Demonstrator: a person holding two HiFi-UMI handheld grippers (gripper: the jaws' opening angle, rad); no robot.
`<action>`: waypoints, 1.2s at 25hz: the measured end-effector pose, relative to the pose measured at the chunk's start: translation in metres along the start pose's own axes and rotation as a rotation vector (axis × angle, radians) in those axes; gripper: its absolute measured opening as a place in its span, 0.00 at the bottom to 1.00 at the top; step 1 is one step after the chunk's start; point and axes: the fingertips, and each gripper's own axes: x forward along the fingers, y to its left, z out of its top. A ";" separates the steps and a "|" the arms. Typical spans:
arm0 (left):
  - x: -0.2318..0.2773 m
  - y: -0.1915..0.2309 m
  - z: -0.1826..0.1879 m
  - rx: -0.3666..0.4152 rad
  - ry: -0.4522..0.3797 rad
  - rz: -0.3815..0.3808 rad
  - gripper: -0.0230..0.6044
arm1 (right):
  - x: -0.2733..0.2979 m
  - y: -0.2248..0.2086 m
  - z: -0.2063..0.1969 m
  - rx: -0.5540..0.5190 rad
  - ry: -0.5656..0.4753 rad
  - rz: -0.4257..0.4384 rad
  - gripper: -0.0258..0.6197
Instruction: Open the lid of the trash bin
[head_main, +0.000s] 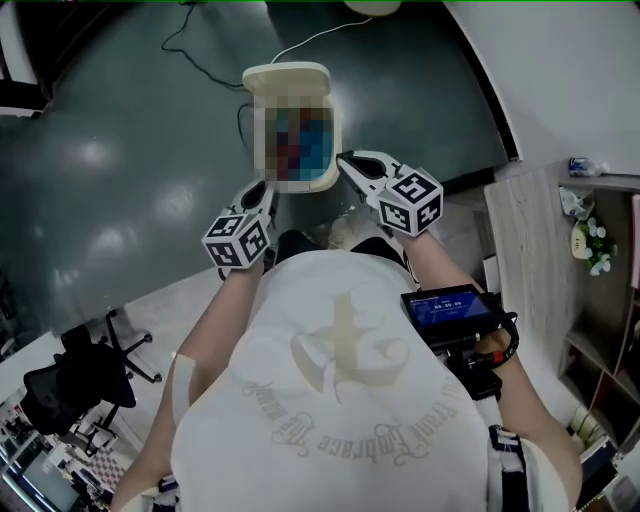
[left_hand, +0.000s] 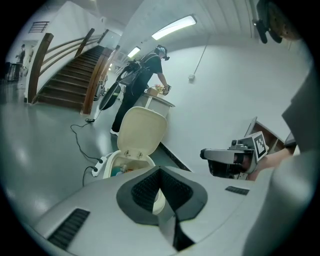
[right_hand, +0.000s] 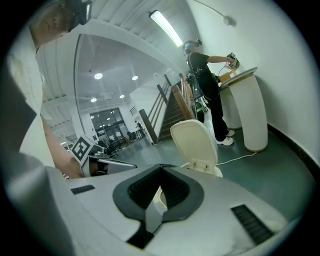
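Note:
A cream trash bin (head_main: 340, 150) stands on the grey floor ahead, its lid (head_main: 288, 80) swung up and standing open. The left gripper view shows the raised lid (left_hand: 142, 131) above the bin's rim (left_hand: 112, 162); the right gripper view shows the lid (right_hand: 195, 142) too. My left gripper (head_main: 255, 195) hovers just short of the bin's near left side, my right gripper (head_main: 358, 163) by its near right side. Neither touches the bin. Both the left gripper (left_hand: 160, 170) and the right gripper (right_hand: 161, 169) have their tips together with nothing between them.
A cable and power strip (left_hand: 97, 167) lie on the floor left of the bin. A person (left_hand: 145, 75) stands at a white pedestal (right_hand: 247, 110) beyond it, near stairs (left_hand: 65, 85). A white wall runs on the right, with wooden shelving (head_main: 560, 250). Office chairs (head_main: 90, 375) sit behind me.

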 end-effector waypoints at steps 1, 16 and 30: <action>-0.003 0.000 0.003 0.001 -0.008 -0.001 0.06 | -0.001 0.003 0.004 -0.008 -0.006 0.006 0.05; -0.028 -0.007 0.027 0.038 -0.052 -0.041 0.06 | -0.021 0.014 0.026 -0.031 -0.072 -0.007 0.05; -0.021 -0.015 0.039 0.091 -0.044 -0.061 0.06 | -0.021 0.007 0.031 -0.029 -0.105 -0.006 0.05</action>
